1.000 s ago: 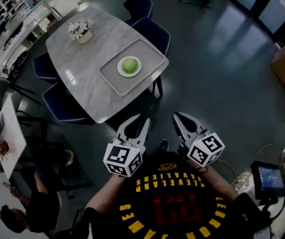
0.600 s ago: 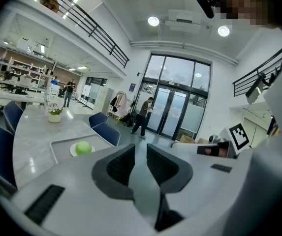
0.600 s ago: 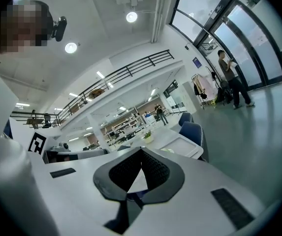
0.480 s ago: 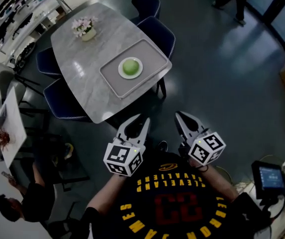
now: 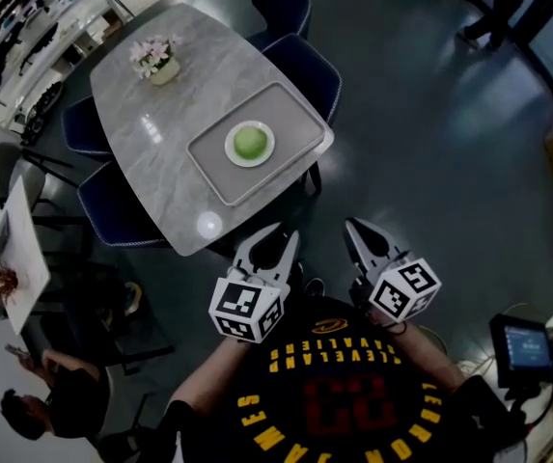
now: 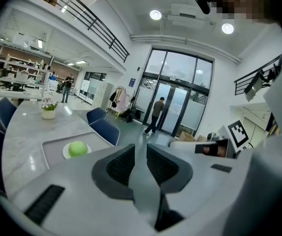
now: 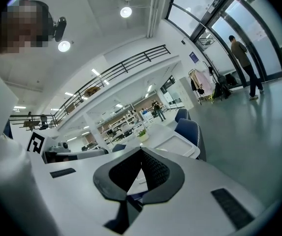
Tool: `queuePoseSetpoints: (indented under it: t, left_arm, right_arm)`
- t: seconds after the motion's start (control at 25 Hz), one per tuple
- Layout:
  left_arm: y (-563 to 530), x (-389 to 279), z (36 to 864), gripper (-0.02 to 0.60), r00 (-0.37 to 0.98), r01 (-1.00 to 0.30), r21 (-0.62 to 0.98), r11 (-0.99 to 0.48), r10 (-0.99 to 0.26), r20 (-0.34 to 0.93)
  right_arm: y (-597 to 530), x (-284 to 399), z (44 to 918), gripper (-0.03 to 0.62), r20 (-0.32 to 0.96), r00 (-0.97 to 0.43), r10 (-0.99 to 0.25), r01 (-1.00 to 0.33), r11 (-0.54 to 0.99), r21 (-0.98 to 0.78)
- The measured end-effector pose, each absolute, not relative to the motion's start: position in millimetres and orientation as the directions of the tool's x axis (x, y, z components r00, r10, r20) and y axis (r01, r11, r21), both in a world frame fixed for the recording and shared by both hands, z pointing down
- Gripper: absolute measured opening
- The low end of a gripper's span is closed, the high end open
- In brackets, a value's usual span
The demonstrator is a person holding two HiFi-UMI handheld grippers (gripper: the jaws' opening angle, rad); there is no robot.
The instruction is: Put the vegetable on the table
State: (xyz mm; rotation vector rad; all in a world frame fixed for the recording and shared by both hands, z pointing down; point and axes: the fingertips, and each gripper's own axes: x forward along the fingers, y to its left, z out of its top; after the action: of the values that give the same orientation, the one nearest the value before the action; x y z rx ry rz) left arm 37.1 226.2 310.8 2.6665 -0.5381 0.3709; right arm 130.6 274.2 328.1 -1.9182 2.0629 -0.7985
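Grey jaws on the left gripper are kept just a narrow gap apart, and only floor is seen through that slot in the left gripper view, so nothing is gripped. On the right gripper the tips are pressed together at the front, with a small triangle of daylight left behind them in its own view, and it's empty too. Both are held low in front of the person's chest, side by side but not touching, with the marker cubes turned up toward the head camera.

Ahead of the left gripper, well apart from it, a pale marble table is seen, with its near edge closest to that gripper's tips. Further out on it a grey tray is laid, and inside the tray a white plate is set with the vegetable on it: round and light green. So the vegetable is sat on the plate, not on the tabletop. From the left gripper's camera it's found off to the left of the jaws.

Beyond the tray, at the far end of the table, a small pot of flowers is placed. Dark blue chairs are tucked in around the table.
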Motion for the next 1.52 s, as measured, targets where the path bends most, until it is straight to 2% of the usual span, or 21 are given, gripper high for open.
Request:
queuePoseSetpoints:
  t: [0.56,1.04,1.08,1.52]
  left_arm:
    - [105.0,73.9,312.3,0.078,0.9,-0.419,0.388,-0.821,-0.319,0.296]
    - [11.9,41.0,317.6,0.077,0.866,-0.498,0.428,-0.754,-0.408,0.288]
    - [8.9,39.8,316.5,0.002,0.871,-0.489,0.432,-0.758,-0.403,0.279]
    - [-19.3,31.7,334.1,0.0,0.865,-0.502,0.507,-0.701,-0.408,0.292]
  right_arm:
    - [155.2,173.3,320.8,0.005,0.245,-0.123,-0.962,-0.874,-0.013,-0.486]
    - [55.0,152.9,320.0,0.005,0.277,-0.214,-0.937,-0.871,0.055,-0.488]
    - [48.8,150.6,319.7,0.005,0.28,-0.223,-0.934,-0.871,0.062,-0.487]
    - [0.9,144.1,338.1,0.005,0.329,-0.318,-0.889,-0.854,0.117,-0.507]
